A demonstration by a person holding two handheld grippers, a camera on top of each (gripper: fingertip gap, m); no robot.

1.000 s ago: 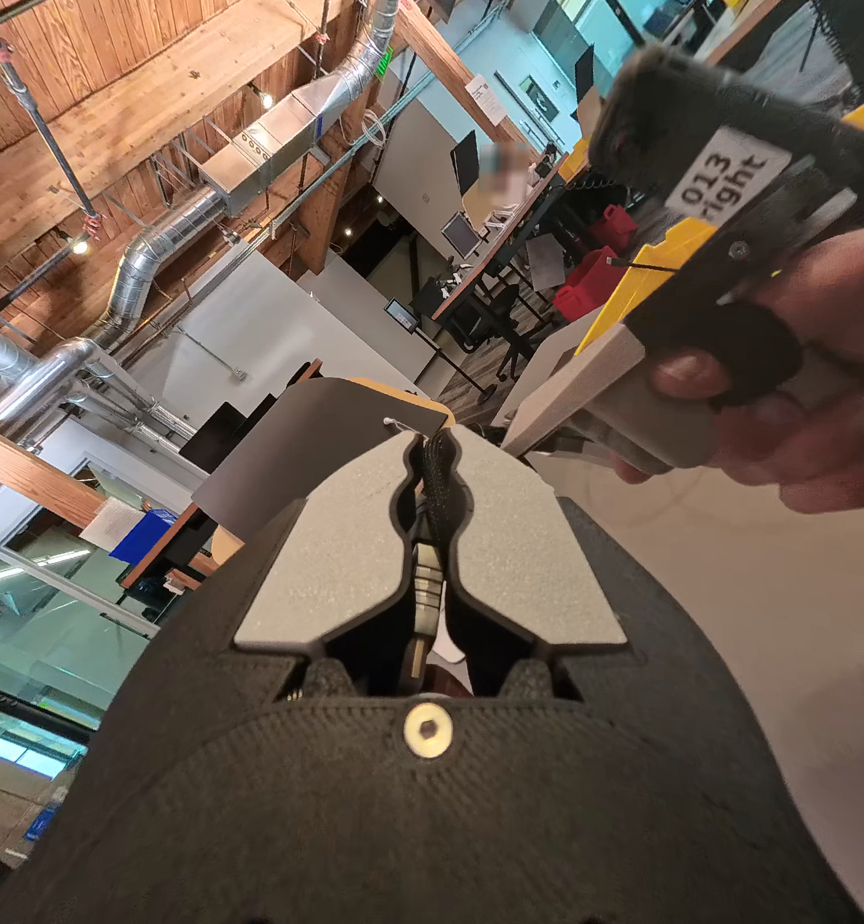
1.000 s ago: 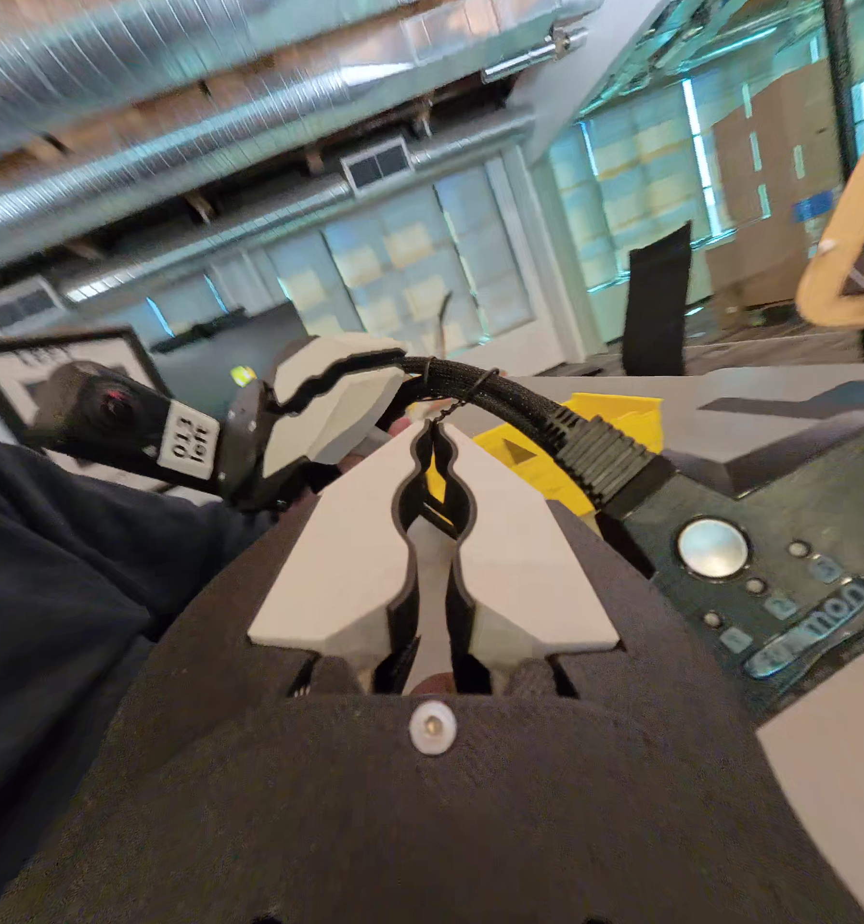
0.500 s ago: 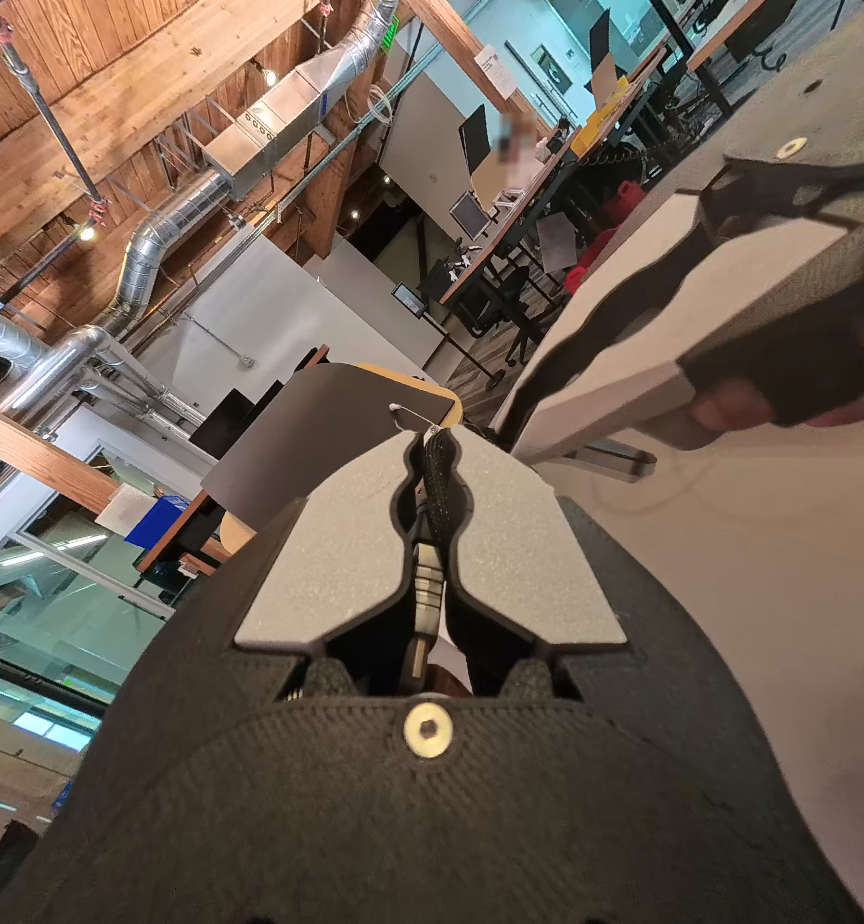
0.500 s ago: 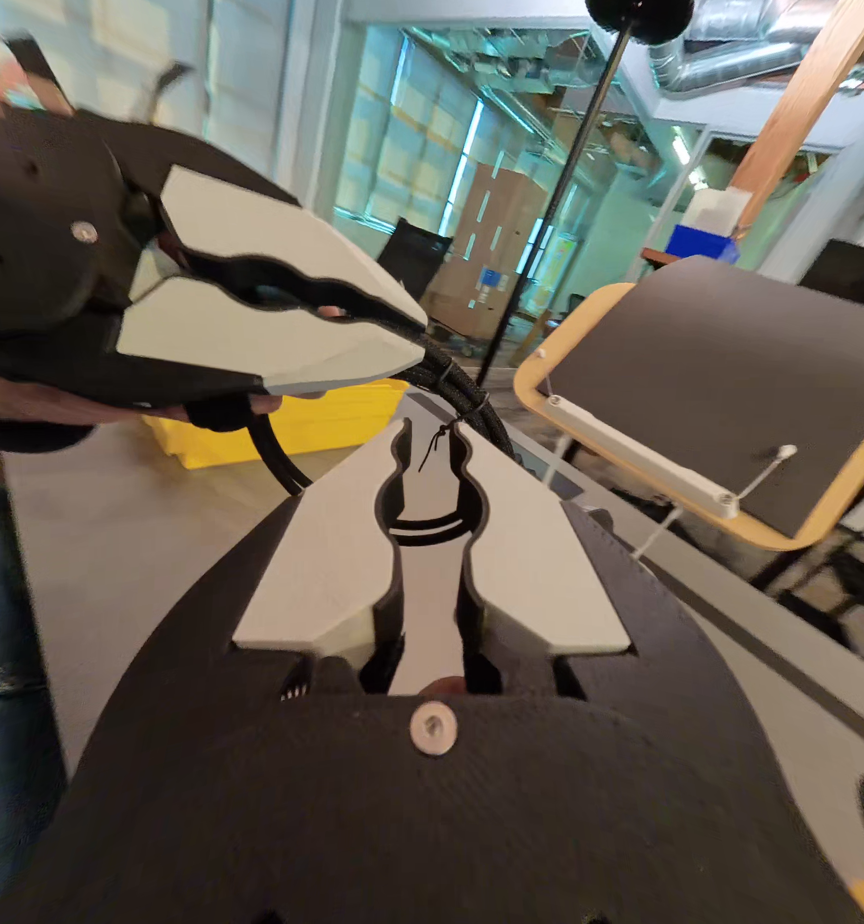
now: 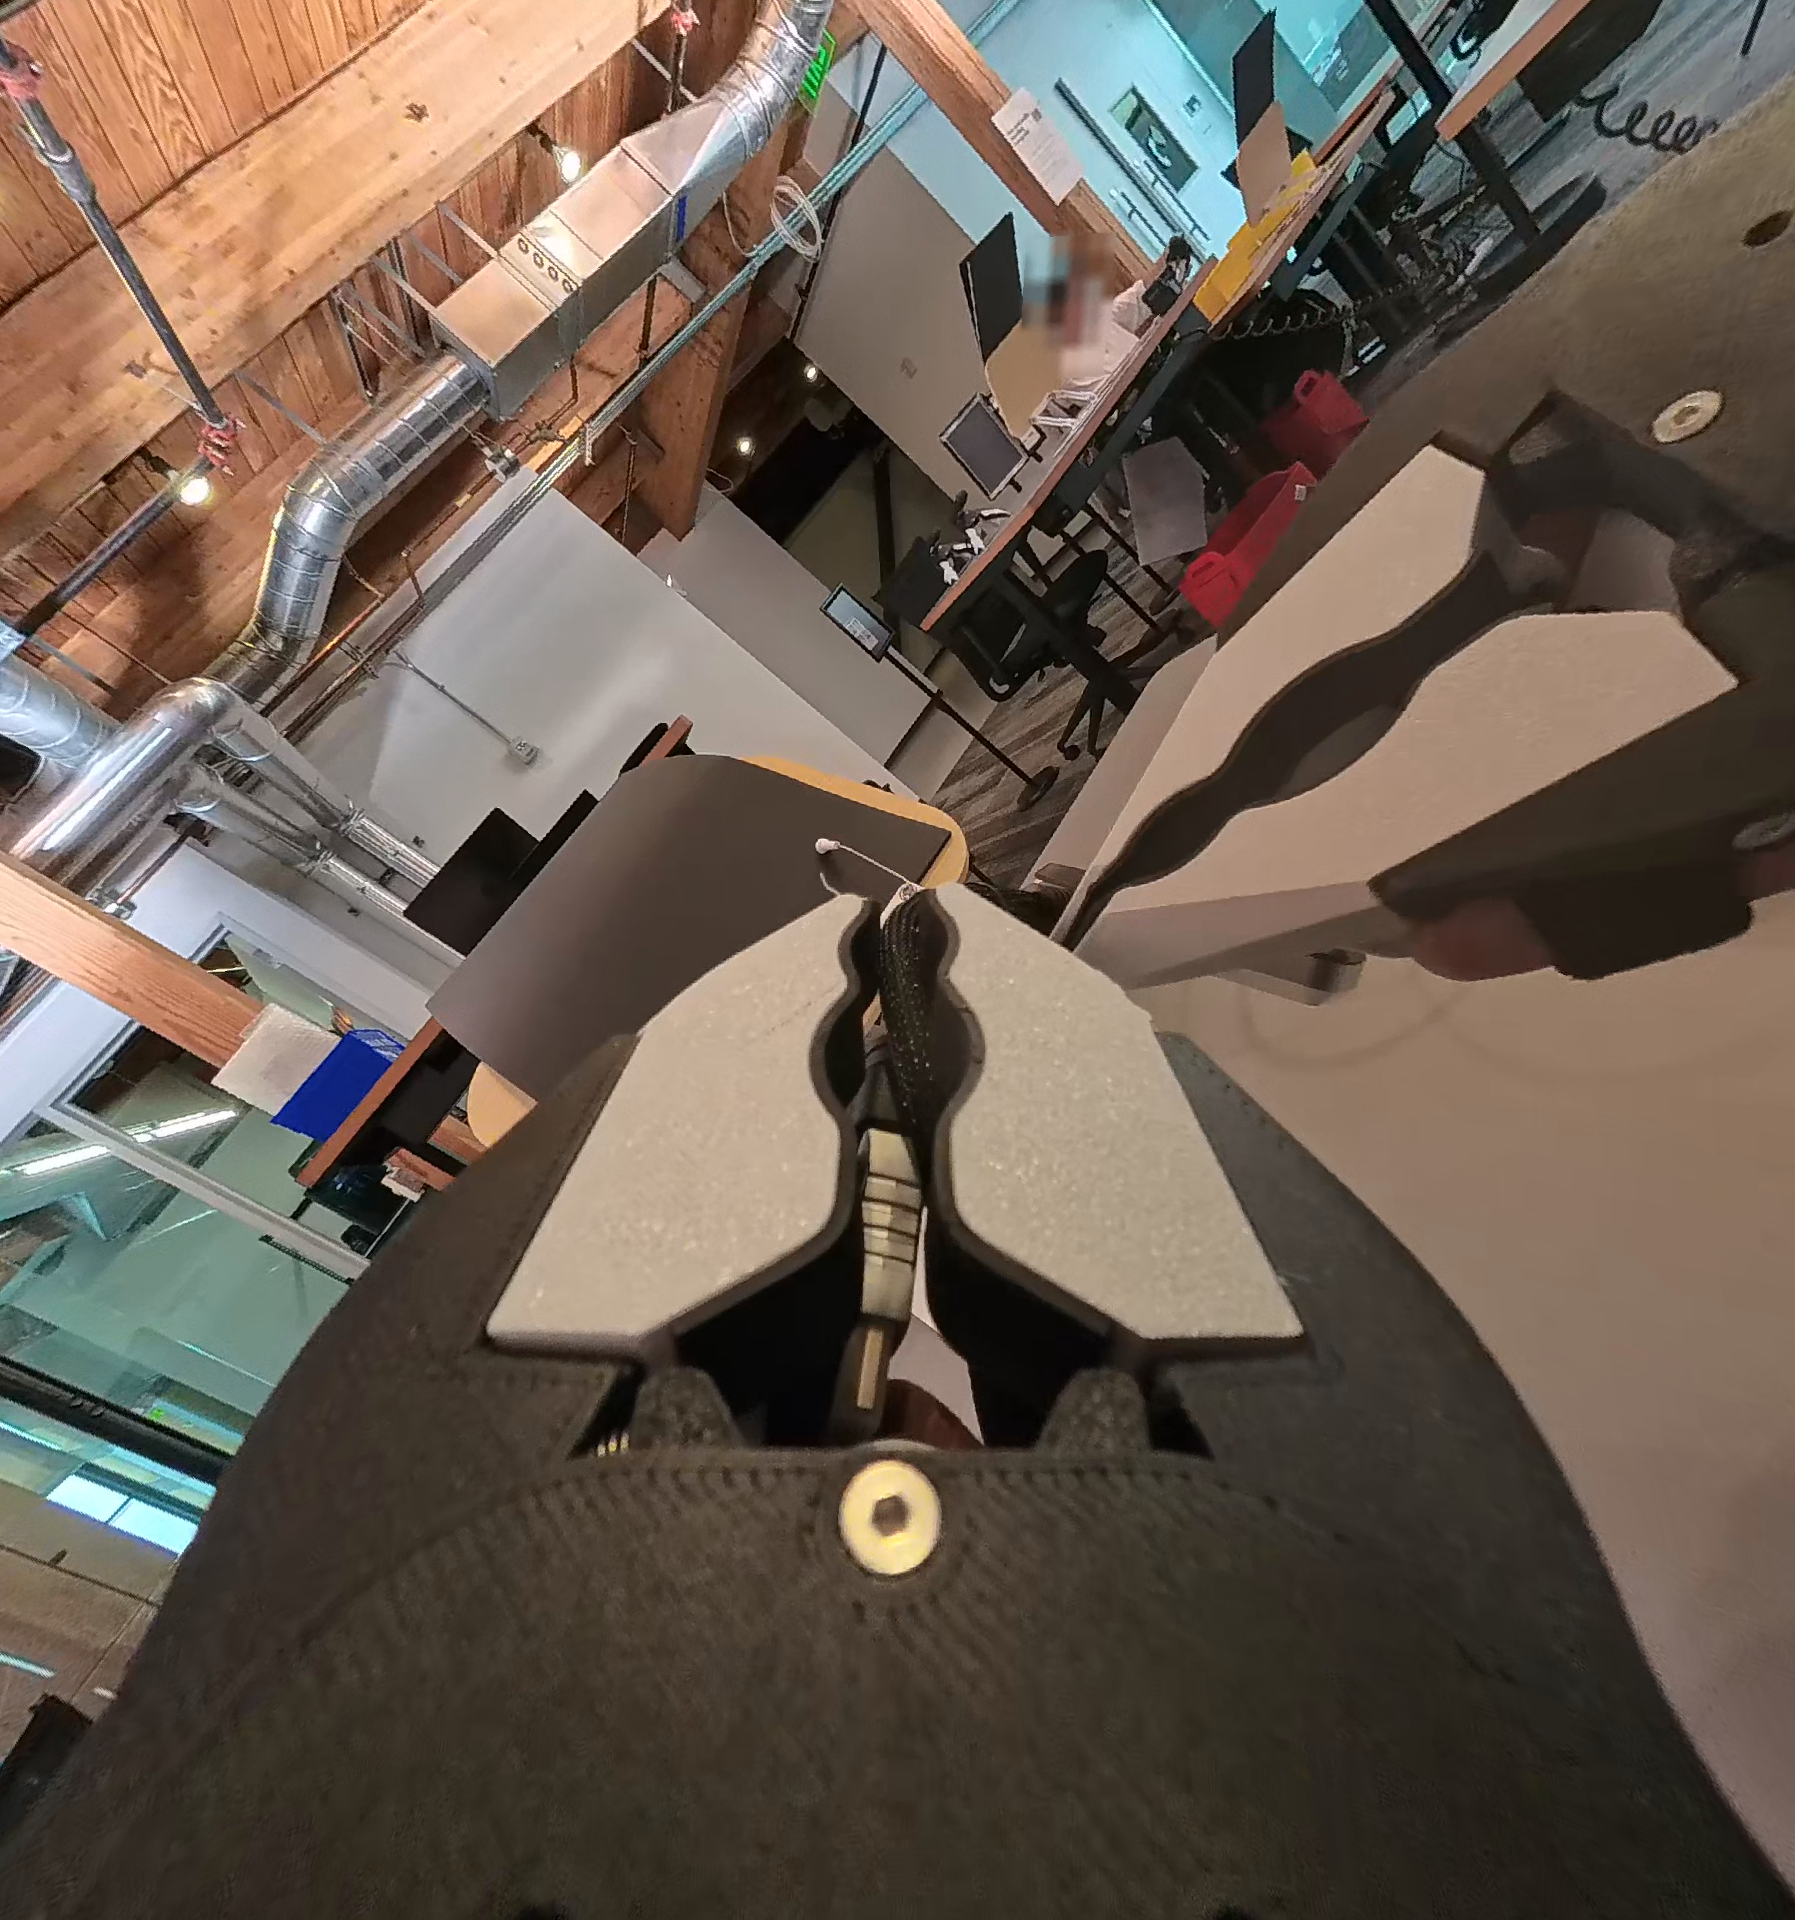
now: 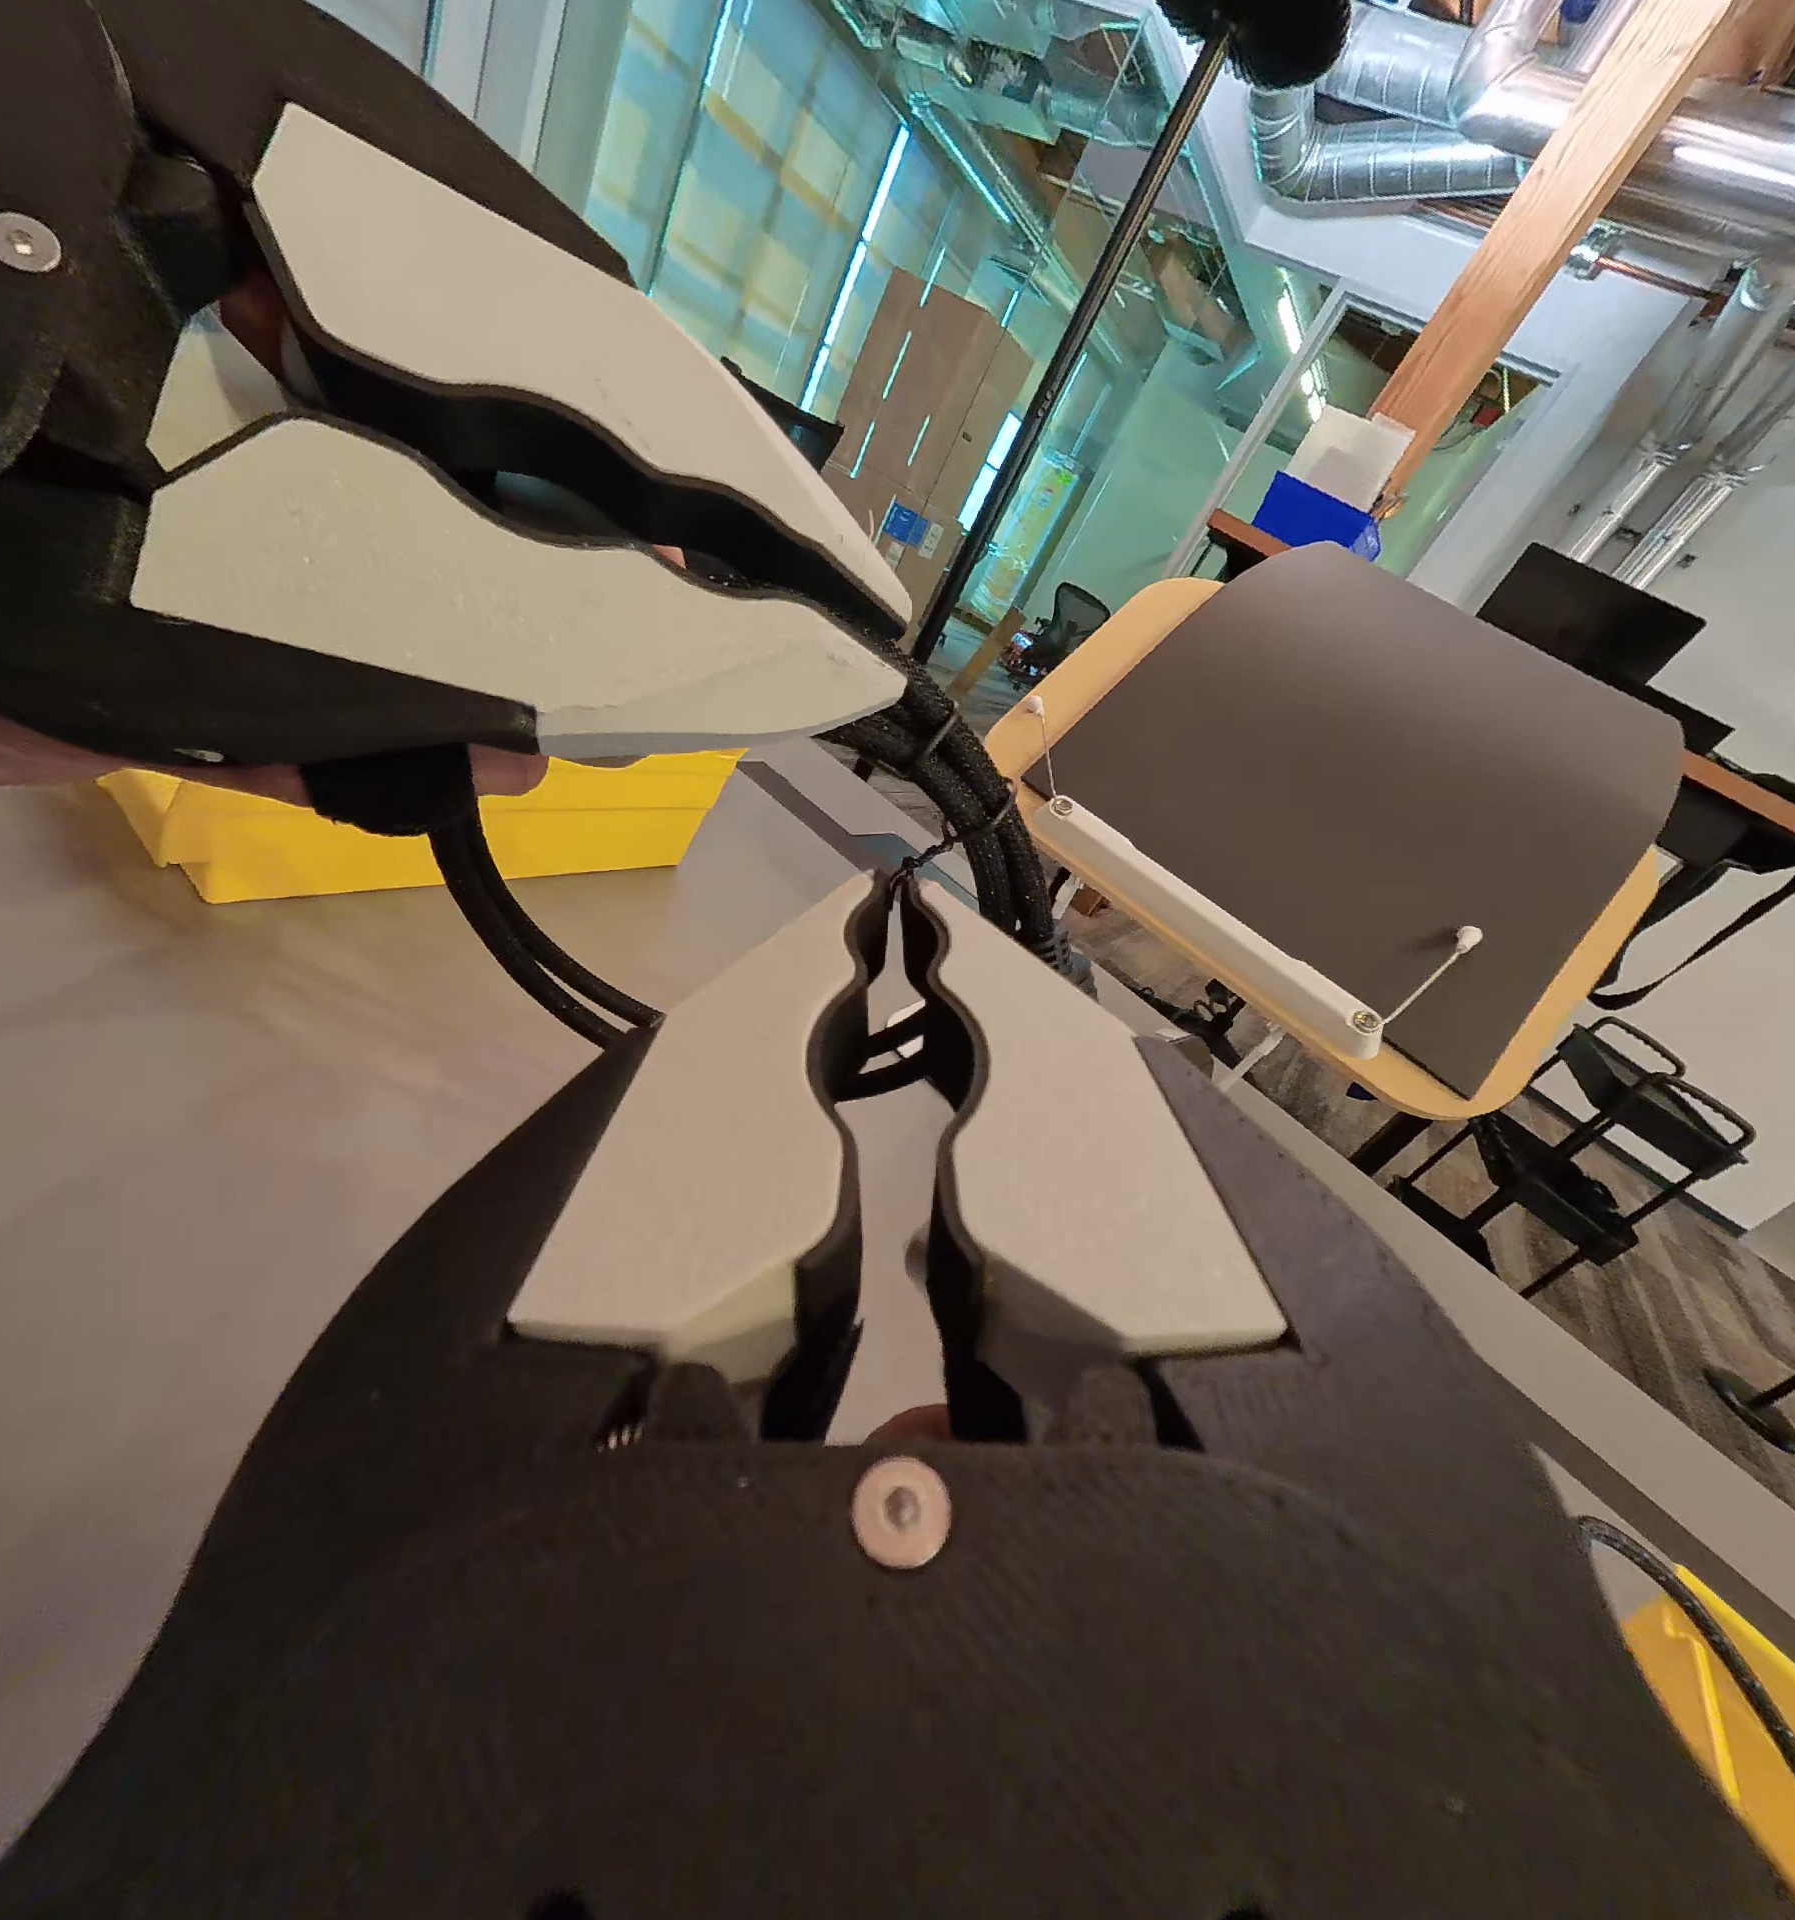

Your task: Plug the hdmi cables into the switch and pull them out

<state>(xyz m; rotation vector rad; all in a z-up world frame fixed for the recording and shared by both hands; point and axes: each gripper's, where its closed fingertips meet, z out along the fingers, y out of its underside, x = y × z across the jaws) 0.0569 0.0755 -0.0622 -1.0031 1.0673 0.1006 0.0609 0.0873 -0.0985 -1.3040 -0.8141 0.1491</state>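
Now closer: right gripper point(image 5: 1080, 925) beside left gripper point(image 5: 898, 914).

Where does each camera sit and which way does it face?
Left wrist view: on the left tongs, tilted up toward ceiling and desks; tongs shut on the cable; right tongs alongside.
Right wrist view: on the right tongs, facing across the table; left tongs above.
Shared: cable, dark board.

Bright, sharp; fisheye edges; ceiling lamps glare.
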